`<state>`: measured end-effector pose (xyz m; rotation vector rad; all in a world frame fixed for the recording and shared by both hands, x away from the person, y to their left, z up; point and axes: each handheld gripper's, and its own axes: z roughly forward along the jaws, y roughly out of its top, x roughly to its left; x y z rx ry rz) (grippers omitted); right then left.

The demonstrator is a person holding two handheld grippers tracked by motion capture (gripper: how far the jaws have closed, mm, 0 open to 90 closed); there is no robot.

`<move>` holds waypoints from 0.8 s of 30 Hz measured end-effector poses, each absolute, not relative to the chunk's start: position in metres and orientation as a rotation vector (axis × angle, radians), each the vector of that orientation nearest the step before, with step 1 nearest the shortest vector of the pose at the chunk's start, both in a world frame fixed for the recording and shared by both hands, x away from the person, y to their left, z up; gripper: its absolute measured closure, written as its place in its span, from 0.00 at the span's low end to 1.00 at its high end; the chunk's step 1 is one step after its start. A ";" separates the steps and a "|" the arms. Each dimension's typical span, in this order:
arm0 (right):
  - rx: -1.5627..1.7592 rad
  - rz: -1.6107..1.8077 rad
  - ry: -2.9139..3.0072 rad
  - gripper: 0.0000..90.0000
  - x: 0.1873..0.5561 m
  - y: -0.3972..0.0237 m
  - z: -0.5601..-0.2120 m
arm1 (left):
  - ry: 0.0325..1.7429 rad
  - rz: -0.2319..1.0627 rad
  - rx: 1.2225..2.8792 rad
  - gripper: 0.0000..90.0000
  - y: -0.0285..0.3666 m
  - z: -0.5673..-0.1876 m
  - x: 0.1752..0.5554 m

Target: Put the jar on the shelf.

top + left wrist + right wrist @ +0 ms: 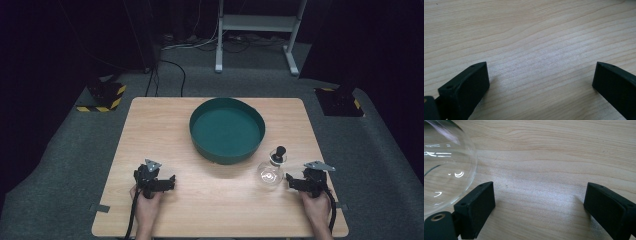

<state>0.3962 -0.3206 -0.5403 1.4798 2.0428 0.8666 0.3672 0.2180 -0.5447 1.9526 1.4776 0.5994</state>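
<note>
High view: a round glass flask [270,174] with a dark stopper stands upright on the worktop [165,125], just in front of the green basin [227,131] and a little to its right. The basin looks empty, and the flask shows nothing inside that I can make out. The right gripper [292,183] sits low just beside the flask, on the side away from the basin's middle, probably lined up to take it. The left gripper [170,181] rests well apart from the flask, in front of the basin's left edge, seemingly waiting.

Left gripper view: the jaws stand wide, with bare wood between them.

Right gripper view: the jaws stand wide here too, and nothing lies between them. The flask's clear bulb [446,167] bulges just beyond the left-hand jaw, outside the gap, so no hold is taken yet; whether glass and jaw touch I cannot tell.
</note>
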 end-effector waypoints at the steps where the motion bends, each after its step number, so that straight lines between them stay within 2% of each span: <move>1: 1.480 0.866 2.043 0.11 0.396 -0.321 -0.540 | 1.477 0.599 1.953 0.01 0.218 -0.545 0.367; 24: 1.487 0.860 2.079 0.08 0.394 -0.323 -0.538 | 1.474 0.598 1.954 0.01 0.218 -0.545 0.367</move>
